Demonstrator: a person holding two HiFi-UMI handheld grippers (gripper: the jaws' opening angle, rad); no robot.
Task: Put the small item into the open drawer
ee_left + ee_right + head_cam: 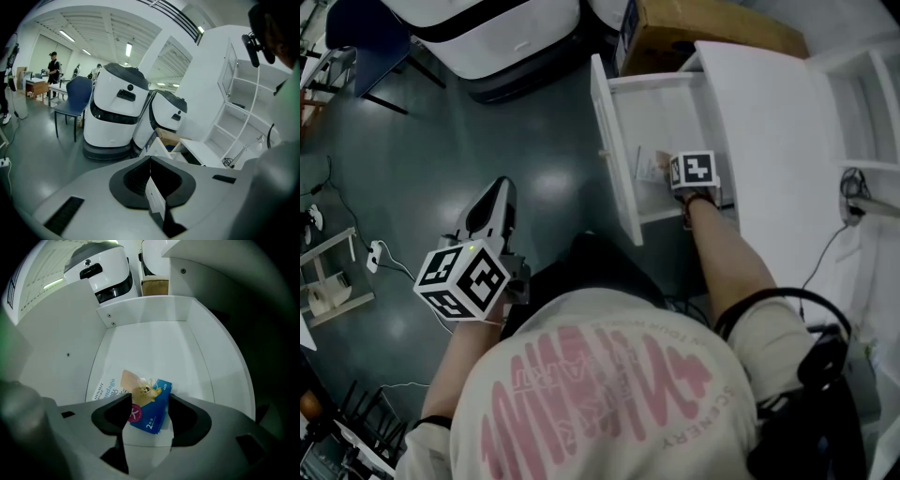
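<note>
A white drawer (614,159) stands pulled out of the white desk. My right gripper (675,178) reaches down into it. In the right gripper view a small blue packet (149,411) with a pink round mark and a yellow figure lies on the drawer floor (150,348). It overlaps a white bandage box (105,391). The packet sits between the fingers of the right gripper (150,399), which stand apart at its two edges; it lies flat. My left gripper (495,197) hangs over the floor left of the drawer. In its own view the left gripper (150,161) has its jaws together.
Two white round machines (119,108) and a cardboard box (703,28) stand behind the drawer. The desk top (778,141) and white shelves (239,98) are to the right. A blue chair (77,96) stands at the left, and cables (380,255) lie on the floor.
</note>
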